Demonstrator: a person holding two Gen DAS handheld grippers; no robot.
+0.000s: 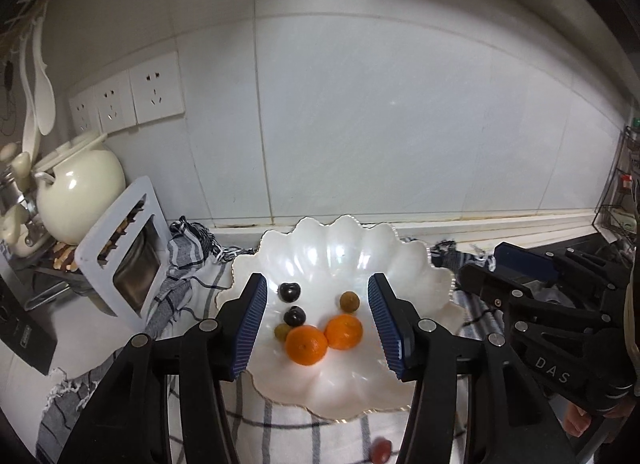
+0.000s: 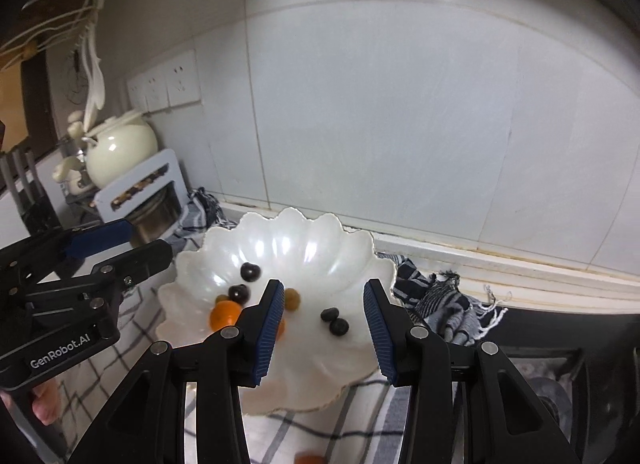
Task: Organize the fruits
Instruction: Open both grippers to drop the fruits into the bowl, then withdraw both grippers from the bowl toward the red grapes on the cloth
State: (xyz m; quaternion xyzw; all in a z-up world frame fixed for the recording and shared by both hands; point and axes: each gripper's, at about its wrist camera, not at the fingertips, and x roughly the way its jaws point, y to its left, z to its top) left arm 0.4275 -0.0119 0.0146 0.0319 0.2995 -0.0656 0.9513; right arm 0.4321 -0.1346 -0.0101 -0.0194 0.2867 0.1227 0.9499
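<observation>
A white shell-shaped dish (image 1: 332, 252) (image 2: 296, 248) sits on a checked cloth (image 1: 288, 432). In it lie two oranges (image 1: 306, 345) (image 1: 344, 331), dark cherries (image 1: 289, 291) (image 1: 295, 315) and small greenish-brown fruits (image 1: 349, 300). The right wrist view shows two more dark fruits (image 2: 335, 321) between the fingers. My left gripper (image 1: 318, 322) is open above the oranges, holding nothing. My right gripper (image 2: 324, 322) is open above the dish, holding nothing. A reddish fruit (image 1: 381, 450) (image 2: 310, 457) lies on the cloth in front of the dish.
A cream ceramic pot (image 1: 76, 188) and a white rack (image 1: 124, 252) stand at the left by the wall sockets (image 1: 128, 100). A tiled wall runs behind. A dark stove top (image 2: 560, 348) lies to the right. A wire rack (image 1: 624, 192) stands at the far right.
</observation>
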